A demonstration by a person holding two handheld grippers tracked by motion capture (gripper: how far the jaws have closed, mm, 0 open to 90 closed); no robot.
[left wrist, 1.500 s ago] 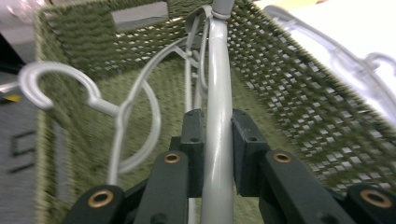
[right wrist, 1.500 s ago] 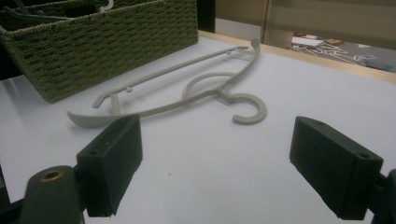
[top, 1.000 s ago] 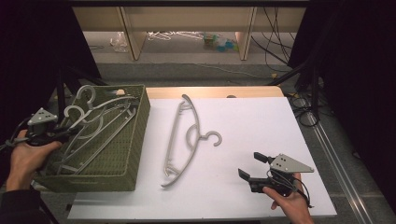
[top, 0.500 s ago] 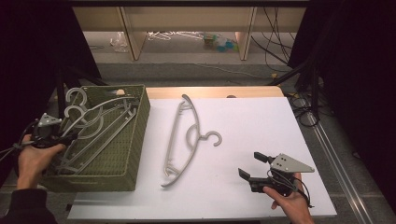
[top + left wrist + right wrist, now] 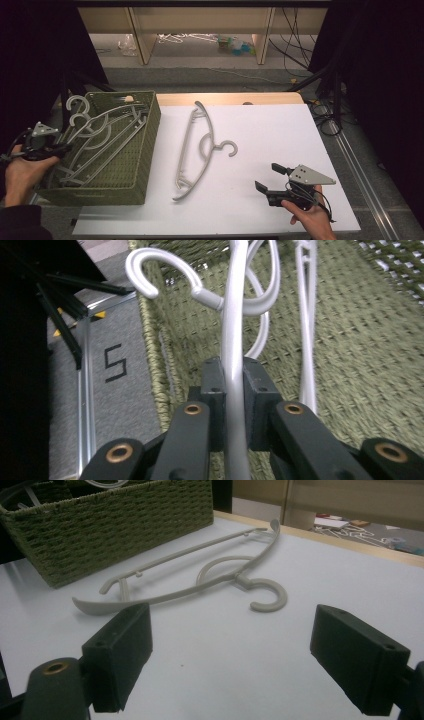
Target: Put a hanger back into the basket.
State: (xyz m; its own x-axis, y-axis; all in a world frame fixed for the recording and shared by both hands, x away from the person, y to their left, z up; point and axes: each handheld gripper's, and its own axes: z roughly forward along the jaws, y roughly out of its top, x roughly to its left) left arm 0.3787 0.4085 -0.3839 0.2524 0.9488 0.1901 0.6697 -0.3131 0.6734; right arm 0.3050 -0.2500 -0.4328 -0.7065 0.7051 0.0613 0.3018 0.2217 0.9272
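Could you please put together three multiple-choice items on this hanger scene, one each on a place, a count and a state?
1. Where does the lone hanger lie?
A. on the white table top, right of the green basket
B. inside the basket
C. on the floor

2. How many hangers lie on the table top outside the basket?
A. three
B. one
C. none

3. How do the right gripper's jaws stand?
A. shut on a hanger
B. shut on nothing
C. open, with nothing between them

Answers:
1 A, the high view shows it flat on the white top beside the basket.
2 B, a single hanger lies there.
3 C, the right gripper view shows a wide gap over bare table.
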